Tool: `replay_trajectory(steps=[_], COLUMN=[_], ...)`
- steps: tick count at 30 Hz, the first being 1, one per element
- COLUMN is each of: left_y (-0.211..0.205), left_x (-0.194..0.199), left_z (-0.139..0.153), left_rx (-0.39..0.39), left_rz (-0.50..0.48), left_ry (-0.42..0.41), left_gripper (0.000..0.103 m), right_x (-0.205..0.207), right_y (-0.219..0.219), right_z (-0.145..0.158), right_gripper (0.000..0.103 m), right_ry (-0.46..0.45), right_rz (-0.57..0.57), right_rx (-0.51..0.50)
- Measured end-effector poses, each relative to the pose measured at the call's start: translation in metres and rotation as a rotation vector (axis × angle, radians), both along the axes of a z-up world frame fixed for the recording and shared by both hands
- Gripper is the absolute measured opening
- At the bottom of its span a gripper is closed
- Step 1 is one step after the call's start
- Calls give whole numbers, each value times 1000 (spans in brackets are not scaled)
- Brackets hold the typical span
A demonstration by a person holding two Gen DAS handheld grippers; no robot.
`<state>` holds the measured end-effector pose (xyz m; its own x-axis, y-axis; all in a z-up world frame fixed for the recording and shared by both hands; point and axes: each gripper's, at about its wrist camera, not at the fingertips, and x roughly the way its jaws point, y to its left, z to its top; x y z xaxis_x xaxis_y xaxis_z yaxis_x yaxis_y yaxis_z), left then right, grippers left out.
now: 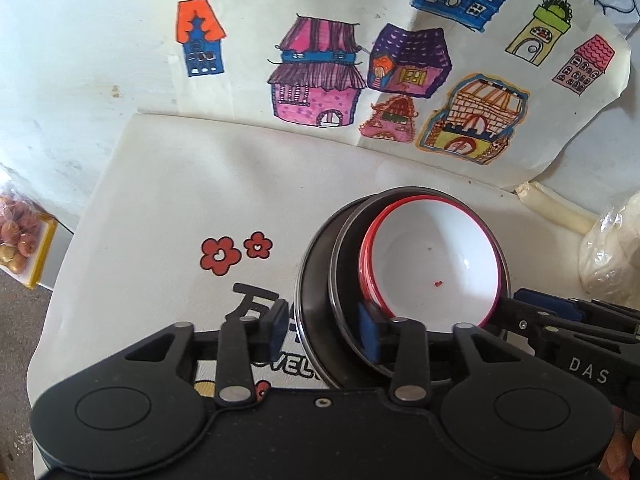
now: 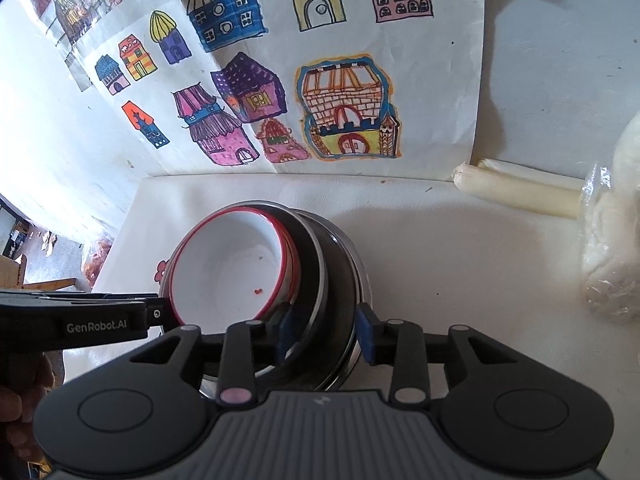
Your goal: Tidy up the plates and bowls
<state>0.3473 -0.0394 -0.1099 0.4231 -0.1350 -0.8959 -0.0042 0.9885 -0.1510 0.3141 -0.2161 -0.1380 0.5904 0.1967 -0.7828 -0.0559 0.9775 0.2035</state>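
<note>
A stack of nested bowls stands on the white cloth. The top one is a white bowl with a red rim, inside a black bowl, inside a wider steel-rimmed black bowl. My left gripper straddles the near left walls of the black bowls, one blue pad outside, one inside; the jaws stand apart. My right gripper straddles the near right walls of the stack, jaws apart. The white bowl holds a small red speck. Whether the pads press the walls is unclear.
A white cloth with red flowers and black print covers the table. A drawing of coloured houses hangs on the wall behind. A white roll and a plastic bag lie at the right. A crate of fruit sits far left.
</note>
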Motion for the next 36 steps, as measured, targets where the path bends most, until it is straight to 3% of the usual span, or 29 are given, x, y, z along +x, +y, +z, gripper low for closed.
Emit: replay_trajectory(steps=[7, 11, 13, 19, 30, 36], left_y=[1, 2, 4, 9, 22, 33], left_x=[-11, -17, -19, -28, -52, -77], left_z=[8, 15, 18, 27, 41, 54], left_rx=[30, 40, 44, 45, -23, -54], left_rz=[29, 33, 34, 24, -47, -84], left_ry=[-25, -43, -50, -89, -131, -157], left_gripper=[68, 74, 87, 98, 102, 102], right_x=[-8, -15, -17, -30, -69, -103], right_y=[-5, -7, -9, -9, 2, 12], right_z=[5, 7, 8, 15, 34, 51], right_gripper=[49, 58, 61, 74, 94, 100], right_ry=[-21, -34, -37, -68, -138, -193], right_rz=[-12, -34, -49, -80, -170, -228], right_rx=[1, 3, 9, -2, -40, -26])
